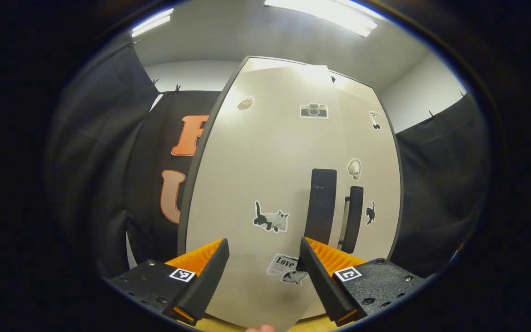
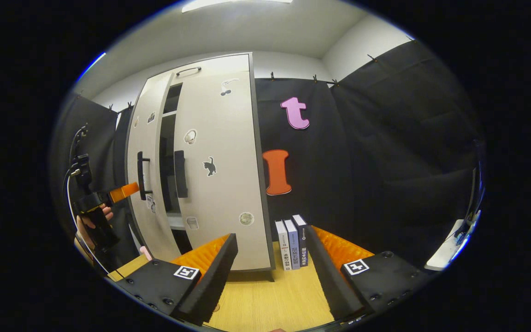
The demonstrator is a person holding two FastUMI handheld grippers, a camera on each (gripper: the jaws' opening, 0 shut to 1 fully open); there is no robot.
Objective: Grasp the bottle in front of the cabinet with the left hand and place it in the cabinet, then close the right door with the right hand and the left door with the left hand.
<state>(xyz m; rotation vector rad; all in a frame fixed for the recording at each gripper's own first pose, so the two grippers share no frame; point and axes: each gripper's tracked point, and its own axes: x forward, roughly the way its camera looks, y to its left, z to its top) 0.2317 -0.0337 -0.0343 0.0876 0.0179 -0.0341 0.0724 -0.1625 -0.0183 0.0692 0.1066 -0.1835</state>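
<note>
Black cloth walls enclose the booth, with a pale wooden tabletop [image 2: 265, 295] under a tall off-white cabinet [image 2: 219, 83] covered in small stickers. Seen from the right gripper view, the right door [image 2: 221, 184] looks nearly shut, while the left door [image 2: 148, 152] stands ajar, leaving a dark gap where shelves show between the two black handles. The bottle cannot be made out in that gap; judging by the doors, it is probably already inside. Three books [image 2: 292, 243] stand upright just beside the cabinet's right edge.

The left gripper [image 1: 263, 267] faces the left door close up, fingers spread wide and holding nothing, its right finger near the door's black handle [image 1: 321, 205]. From the right gripper view it appears at the far left, its orange finger tip just at the door's front. The right gripper [image 2: 270, 272] hangs back over the table, fingers wide and empty.

Closing the left door seems to be the step in hand. Pushing off-centre could let a finger slide across the smooth panel or catch on the handle, and a hard shove might bounce the door back open or rock the cabinet.
</note>
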